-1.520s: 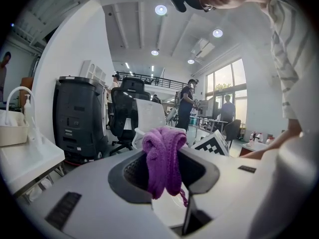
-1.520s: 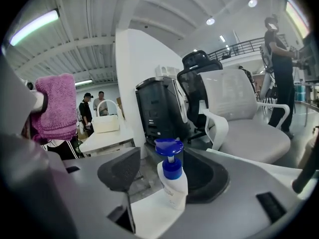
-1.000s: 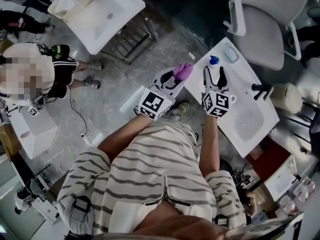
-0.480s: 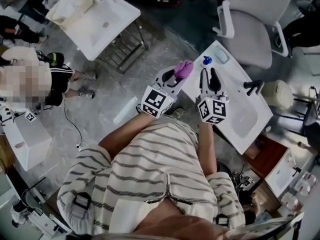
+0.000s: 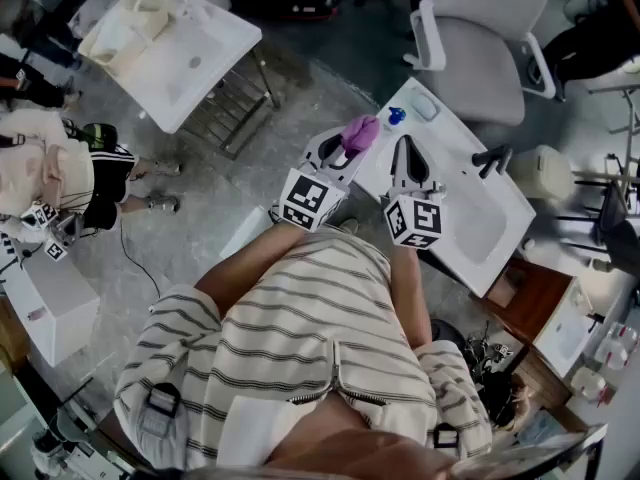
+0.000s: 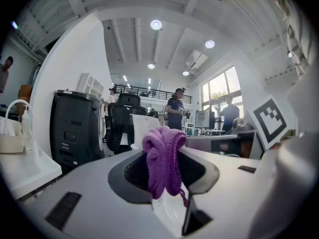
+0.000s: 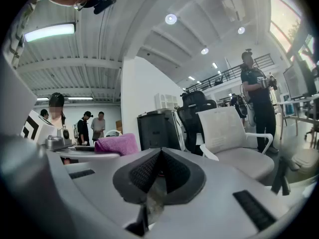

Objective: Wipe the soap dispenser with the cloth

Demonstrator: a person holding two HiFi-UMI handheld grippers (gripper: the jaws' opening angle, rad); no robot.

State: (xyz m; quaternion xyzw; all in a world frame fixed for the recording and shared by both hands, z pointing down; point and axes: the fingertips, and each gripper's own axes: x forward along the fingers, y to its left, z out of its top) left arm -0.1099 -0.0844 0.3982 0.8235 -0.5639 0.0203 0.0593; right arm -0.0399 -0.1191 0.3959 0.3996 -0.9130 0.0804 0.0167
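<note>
The soap dispenser (image 5: 396, 116), of which I see the blue pump top, stands at the far corner of the white sink counter (image 5: 455, 143) in the head view. My left gripper (image 5: 350, 146) hovers just left of it, shut on a bunched purple cloth (image 5: 360, 133); in the left gripper view that cloth (image 6: 163, 158) hangs pinched between the jaws of the left gripper (image 6: 164, 169). My right gripper (image 5: 406, 156) is over the counter, just short of the dispenser. In the right gripper view the right gripper (image 7: 159, 171) has its pads together with nothing between them, and the cloth (image 7: 117, 144) shows to its left.
A black faucet (image 5: 490, 158) rises from the counter beside the basin (image 5: 485, 223). A white office chair (image 5: 490, 48) stands behind it. Another white sink unit (image 5: 170, 48) is at the upper left, with a person (image 5: 60, 173) near it.
My right gripper's jaws, wide open a second ago, have come together empty. Both grippers have lifted a little. The cloth stays in the left jaws.
</note>
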